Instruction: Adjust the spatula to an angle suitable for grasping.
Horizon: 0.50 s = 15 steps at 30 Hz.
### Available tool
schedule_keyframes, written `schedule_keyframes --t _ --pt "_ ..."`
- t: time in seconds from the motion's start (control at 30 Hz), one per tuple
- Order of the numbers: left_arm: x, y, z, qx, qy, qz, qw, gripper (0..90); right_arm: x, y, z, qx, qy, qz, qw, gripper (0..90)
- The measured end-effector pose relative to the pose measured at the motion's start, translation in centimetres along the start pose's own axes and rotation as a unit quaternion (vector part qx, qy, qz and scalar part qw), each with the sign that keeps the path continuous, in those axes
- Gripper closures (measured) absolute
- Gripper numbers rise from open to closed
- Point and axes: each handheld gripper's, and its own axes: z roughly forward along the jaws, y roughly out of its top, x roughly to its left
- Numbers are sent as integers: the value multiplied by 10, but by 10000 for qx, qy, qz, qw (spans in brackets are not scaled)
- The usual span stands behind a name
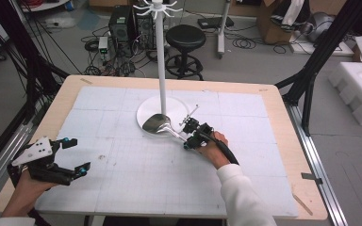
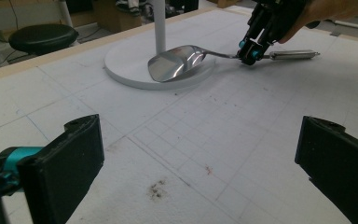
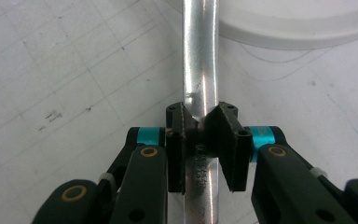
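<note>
Right gripper view puts us right on the action: the jaws of the right gripper [image 3: 200,126] are clamped on the handle of the ladle [image 3: 200,70], pads pressing the shiny steel from both sides. High view shows the ladle [image 1: 162,125] lying on the table [image 1: 122,155], its bowl resting on the rim of the round white base of the stand [image 1: 162,56], its handle running out toward the person's right hand [image 1: 212,148]. So this looks like the grasp step, with the lift not yet begun. Over on the near left, the left gripper [image 1: 78,155] hangs above the mat, jaws wide apart, nothing between them. Next move, I'd say, calls for a firm hold and a clean lift, keeping the bowl clear of the pole, then up toward the hooks at the top of the stand, if hanging is the plan.
</note>
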Motion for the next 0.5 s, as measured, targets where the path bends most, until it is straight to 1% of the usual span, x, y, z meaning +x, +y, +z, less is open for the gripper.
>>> schedule_keyframes --t 0.13,0.17,0.2,0.33,0.4,0.5 --pt "0 0 0 5 -1 1 10000 17 0 0 -1 -26 46 -36 10000 749" --pt "1 0 0 4 -2 1 10000 17 -1 0 -3 -53 51 -88 9999 750" --pt "1 -1 0 3 8 -9 10000 17 -1 0 -4 -95 44 -157 9998 750" --pt "1 -1 0 17 16 -9 10000 17 0 -1 -11 -216 158 -231 9994 751" --pt "1 -1 0 23 13 -3 10000 17 0 -1 -15 -270 195 -306 9990 751" --pt "1 -1 0 21 15 -5 10000 17 1 -2 -21 -425 300 -326 9981 751"
